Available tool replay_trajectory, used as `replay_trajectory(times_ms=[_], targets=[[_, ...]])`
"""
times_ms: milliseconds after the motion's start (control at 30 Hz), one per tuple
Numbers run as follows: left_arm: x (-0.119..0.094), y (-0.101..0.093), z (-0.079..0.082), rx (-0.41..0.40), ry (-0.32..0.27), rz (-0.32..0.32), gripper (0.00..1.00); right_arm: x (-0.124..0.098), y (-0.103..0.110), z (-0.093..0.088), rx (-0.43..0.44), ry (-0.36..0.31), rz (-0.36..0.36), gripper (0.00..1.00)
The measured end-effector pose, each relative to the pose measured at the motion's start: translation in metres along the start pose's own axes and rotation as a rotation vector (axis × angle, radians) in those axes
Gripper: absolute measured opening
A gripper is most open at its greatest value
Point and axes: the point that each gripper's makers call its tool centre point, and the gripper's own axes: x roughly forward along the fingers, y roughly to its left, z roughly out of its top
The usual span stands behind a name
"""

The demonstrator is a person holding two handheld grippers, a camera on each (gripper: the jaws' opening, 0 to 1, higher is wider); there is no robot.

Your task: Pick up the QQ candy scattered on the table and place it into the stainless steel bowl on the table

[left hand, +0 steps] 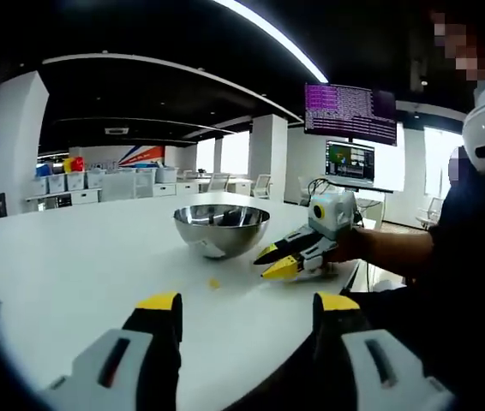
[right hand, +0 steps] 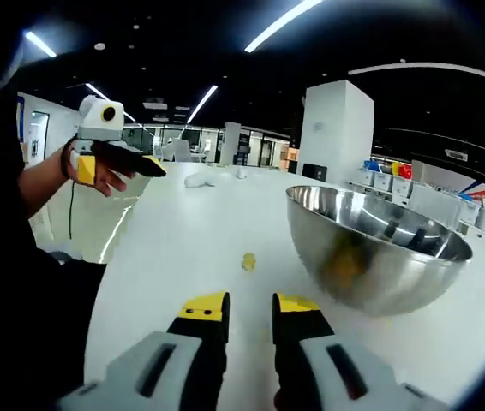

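Note:
A stainless steel bowl (left hand: 222, 229) (right hand: 371, 274) stands on the white table (left hand: 71, 257). One small yellow QQ candy (left hand: 214, 282) (right hand: 248, 261) lies on the table just in front of it. In the left gripper view my left gripper (left hand: 248, 304) is wide open and holds nothing, hovering short of the candy. The right gripper view has it (right hand: 121, 164) raised in a hand at the far left. My right gripper (right hand: 251, 306) is low over the table, jaws a narrow gap apart with nothing between, the candy just ahead. It (left hand: 270, 264) sits beside the bowl's right.
A person in dark clothes (left hand: 448, 274) sits at the table's right edge. Two monitors (left hand: 350, 128) hang behind. A white object (right hand: 198, 181) lies far down the table. Open table surface stretches to the left of the bowl.

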Motion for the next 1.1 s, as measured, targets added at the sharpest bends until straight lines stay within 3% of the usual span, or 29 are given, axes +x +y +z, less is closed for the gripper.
replay_trajectory(times_ms=[267, 500, 700, 900, 1100], targets=[[-0.017, 0.012, -0.007, -0.028, -0.007, 0.041, 0.61, 0.049, 0.002, 0.008, -0.038, 0.032, 0.007, 0.20], [-0.022, 0.018, -0.010, -0.041, -0.014, 0.057, 0.61, 0.061, -0.001, 0.008, -0.025, 0.047, 0.011, 0.14], [-0.019, 0.021, -0.012, -0.049, -0.014, 0.057, 0.61, 0.059, -0.002, 0.006, -0.028, 0.047, 0.008, 0.10], [-0.008, 0.011, -0.008, -0.042, -0.008, 0.033, 0.61, 0.049, 0.000, 0.012, -0.014, 0.024, 0.025, 0.09], [0.003, 0.009, -0.003, -0.033, 0.000, 0.022, 0.61, 0.002, 0.001, 0.025, 0.009, -0.036, 0.042, 0.09]])
